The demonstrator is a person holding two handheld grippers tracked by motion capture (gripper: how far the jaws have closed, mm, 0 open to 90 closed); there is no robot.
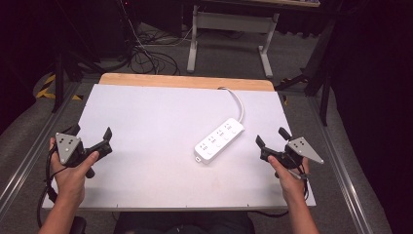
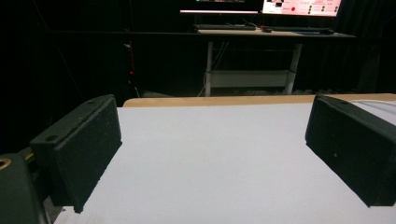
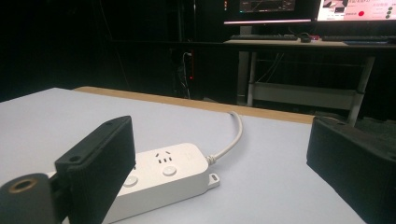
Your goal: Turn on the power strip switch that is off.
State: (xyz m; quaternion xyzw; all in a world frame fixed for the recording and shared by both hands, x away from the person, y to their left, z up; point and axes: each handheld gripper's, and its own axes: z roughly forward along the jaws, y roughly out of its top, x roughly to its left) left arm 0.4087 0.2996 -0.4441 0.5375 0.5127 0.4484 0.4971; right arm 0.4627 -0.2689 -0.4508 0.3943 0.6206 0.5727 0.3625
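A white power strip (image 1: 219, 140) lies slanted on the white tabletop (image 1: 146, 112), right of centre, and its white cable (image 1: 240, 108) runs off to the far edge. My right gripper (image 1: 272, 136) hovers just right of the strip, held in a hand, jaws open and apart from it. From the right gripper view the strip (image 3: 163, 175) lies ahead, partly behind the left jaw, with nothing between the jaws of the right gripper (image 3: 224, 158). At the table's left side my left gripper (image 1: 91, 131) is held open over bare board. Its jaws (image 2: 212, 140) frame plain white surface.
A wooden strip (image 1: 185, 81) edges the table's far side. Beyond it stand a white desk frame (image 1: 229, 24) and loose floor cables (image 1: 146, 56). Metal rails (image 1: 27, 161) flank the table. Lit monitors (image 2: 299, 7) glow in the dark background.
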